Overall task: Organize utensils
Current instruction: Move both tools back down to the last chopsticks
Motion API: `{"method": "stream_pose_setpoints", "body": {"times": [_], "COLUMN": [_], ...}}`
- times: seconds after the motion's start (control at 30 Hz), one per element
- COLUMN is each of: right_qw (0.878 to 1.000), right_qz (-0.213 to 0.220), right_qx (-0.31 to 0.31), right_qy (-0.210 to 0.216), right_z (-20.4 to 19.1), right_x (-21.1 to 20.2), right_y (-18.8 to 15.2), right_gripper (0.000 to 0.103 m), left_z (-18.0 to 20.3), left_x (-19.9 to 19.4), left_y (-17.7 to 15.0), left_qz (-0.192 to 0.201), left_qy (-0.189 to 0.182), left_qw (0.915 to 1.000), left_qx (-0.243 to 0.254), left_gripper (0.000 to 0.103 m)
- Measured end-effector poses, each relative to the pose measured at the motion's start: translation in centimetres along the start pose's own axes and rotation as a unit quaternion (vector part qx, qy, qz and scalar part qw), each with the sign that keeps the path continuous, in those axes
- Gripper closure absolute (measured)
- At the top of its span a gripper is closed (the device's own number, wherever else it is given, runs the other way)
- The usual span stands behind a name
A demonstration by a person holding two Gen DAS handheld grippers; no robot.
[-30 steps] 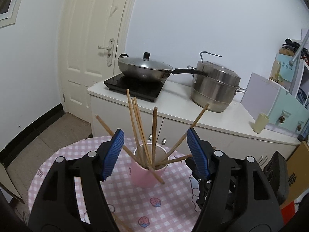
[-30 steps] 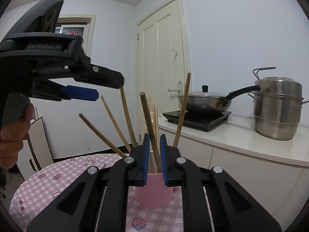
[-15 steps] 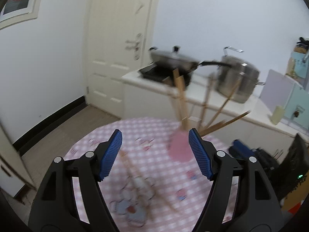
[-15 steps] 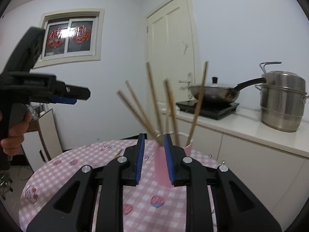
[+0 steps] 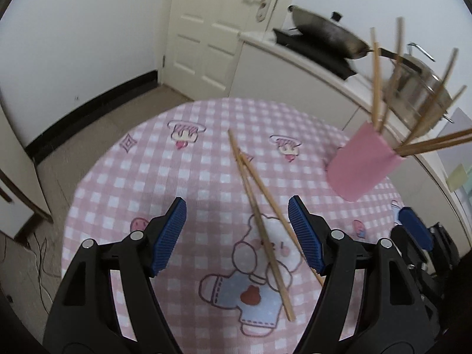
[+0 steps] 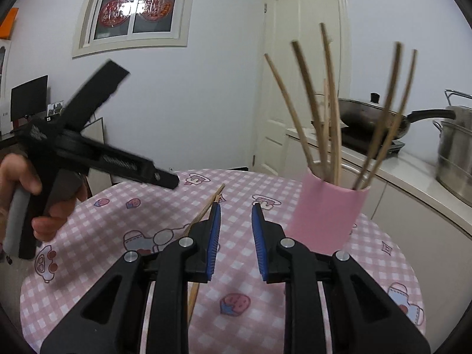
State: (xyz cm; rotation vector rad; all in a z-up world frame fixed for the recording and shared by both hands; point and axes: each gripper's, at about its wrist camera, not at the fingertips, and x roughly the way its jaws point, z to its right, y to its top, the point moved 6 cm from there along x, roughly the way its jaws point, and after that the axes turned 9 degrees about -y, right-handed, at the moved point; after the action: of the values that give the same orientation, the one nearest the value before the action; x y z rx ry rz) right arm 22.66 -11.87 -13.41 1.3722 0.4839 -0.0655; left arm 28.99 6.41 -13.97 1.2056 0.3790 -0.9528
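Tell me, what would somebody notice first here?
Probably the pink cup with chopsticks fanning out of it, standing on the far right of the checked pink tablecloth. Next, the loose chopsticks lying crossed on the cloth's cartoon bear, right in front of the open left tongs. Behind, a wok sits on the counter.

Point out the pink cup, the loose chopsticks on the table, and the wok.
pink cup (image 6: pixel 327 212), right wrist view, side wall
loose chopsticks (image 5: pixel 259 221), left wrist view, mid-shaft
wok (image 5: pixel 324 34), left wrist view, lid
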Motion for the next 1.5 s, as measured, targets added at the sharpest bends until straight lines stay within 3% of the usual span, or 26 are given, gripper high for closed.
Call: {"method": "stream_pose_setpoints", "body": {"times": [0.33, 0.5, 0.93, 1.07, 1.37, 1.5], "right_qw": [1.000, 0.999, 0.996, 0.995, 0.992, 0.991], "right_qz": [-0.026, -0.032, -0.082, -0.094, -0.126, -0.136], "right_qx": [0.014, 0.022, 0.022, 0.017, -0.007, -0.007], "right_qy": [0.006, 0.003, 0.001, 0.001, 0.009, 0.006], "right_z": [0.0, 0.5, 0.0, -0.1, -1.0, -1.4], "right_x": [1.8, 1.7, 3.5, 3.7, 5.1, 5.8], "right_y": [0.3, 0.3, -0.1, -0.3, -0.6, -0.5], "right_gripper": [0.075, 0.068, 0.066, 0.062, 0.062, 0.061], "left_z": [-0.5, -0.6, -1.1, -0.7, -1.9, -2.0], "left_x": [4.9, 6.6, 8.7, 9.2, 8.2, 8.6], "left_y": [0.4, 1.1, 2.0, 2.7, 2.0, 2.2], "left_qz": [-0.040, -0.054, -0.069, -0.074, -0.074, -0.080], "left_qy": [0.004, 0.027, 0.075, 0.038, -0.001, 0.004], "left_qw": [0.9988, 0.9980, 0.9948, 0.9963, 0.9961, 0.9950], "left_qx": [-0.028, -0.021, -0.004, -0.019, -0.049, -0.060], "left_gripper": [0.032, 0.032, 0.052, 0.085, 0.086, 0.085]}}
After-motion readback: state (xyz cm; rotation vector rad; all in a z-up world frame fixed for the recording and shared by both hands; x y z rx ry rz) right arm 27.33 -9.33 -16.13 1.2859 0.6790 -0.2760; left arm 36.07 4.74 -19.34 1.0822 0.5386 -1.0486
